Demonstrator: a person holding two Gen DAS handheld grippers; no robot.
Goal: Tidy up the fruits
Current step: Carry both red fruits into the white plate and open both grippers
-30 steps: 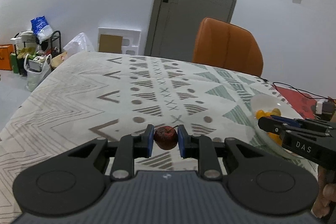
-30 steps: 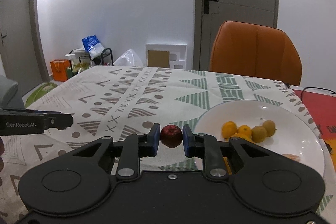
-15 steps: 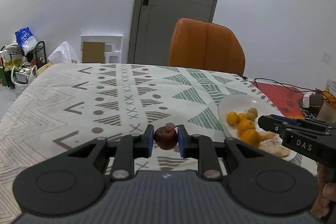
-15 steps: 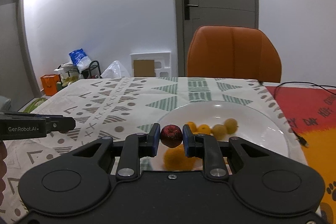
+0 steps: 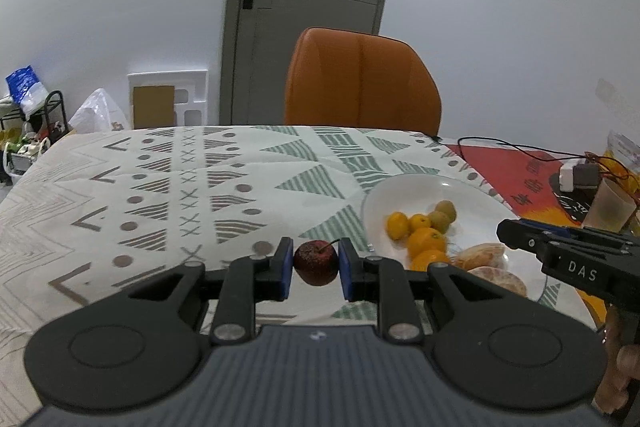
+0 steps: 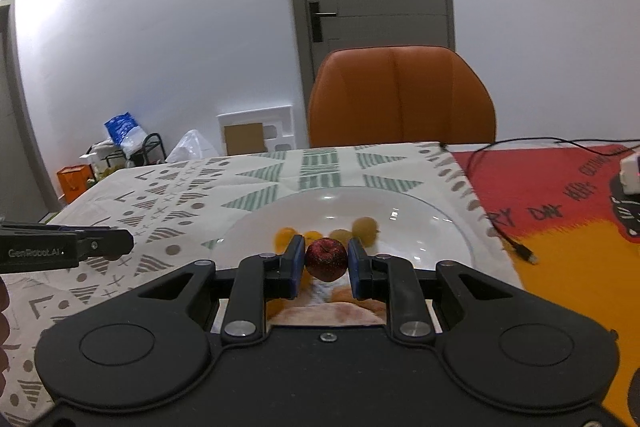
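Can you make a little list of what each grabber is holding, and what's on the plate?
left gripper: shut on a small red fruit with a stem
right gripper: shut on another red fruit, over the plate
white plate: small oranges, greenish fruits, peeled orange pieces
under the plate: patterned tablecloth

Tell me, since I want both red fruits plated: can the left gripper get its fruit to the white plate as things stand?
Probably yes. The left gripper holds its red fruit above the tablecloth beside the white plate; nothing lies between, though the right gripper with its own red fruit hangs over the plate.
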